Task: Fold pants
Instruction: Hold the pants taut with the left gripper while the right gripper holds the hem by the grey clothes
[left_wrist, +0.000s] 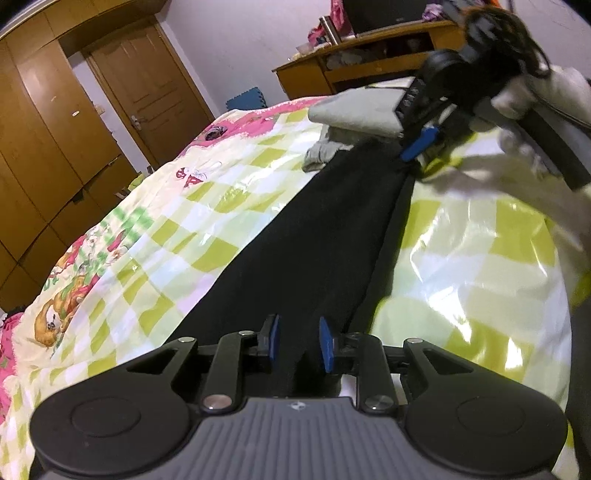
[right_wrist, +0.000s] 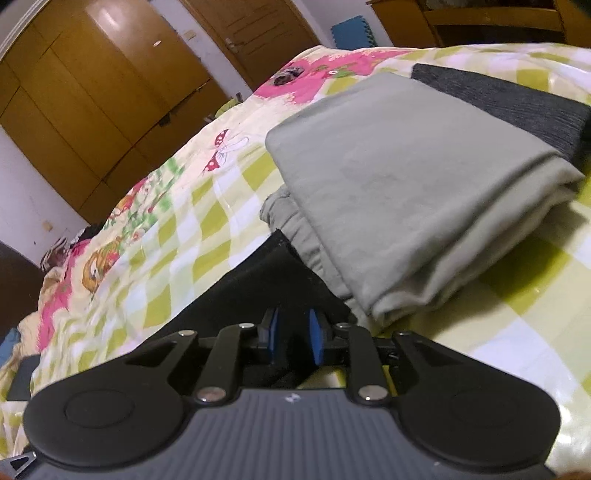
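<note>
Pants (left_wrist: 314, 236), black, lie stretched along the bed (left_wrist: 147, 240), running from the left gripper (left_wrist: 297, 341) toward the right gripper (left_wrist: 419, 146) at the far end. The left jaws stand apart, straddling the near end of the cloth; whether the far gripper has closed on it cannot be told here.

Right wrist view: right gripper (right_wrist: 293, 338) has its jaws apart over the pants' (right_wrist: 258, 288) end, just beside a folded grey garment (right_wrist: 399, 177) with a dark one (right_wrist: 517, 99) behind it.
</note>
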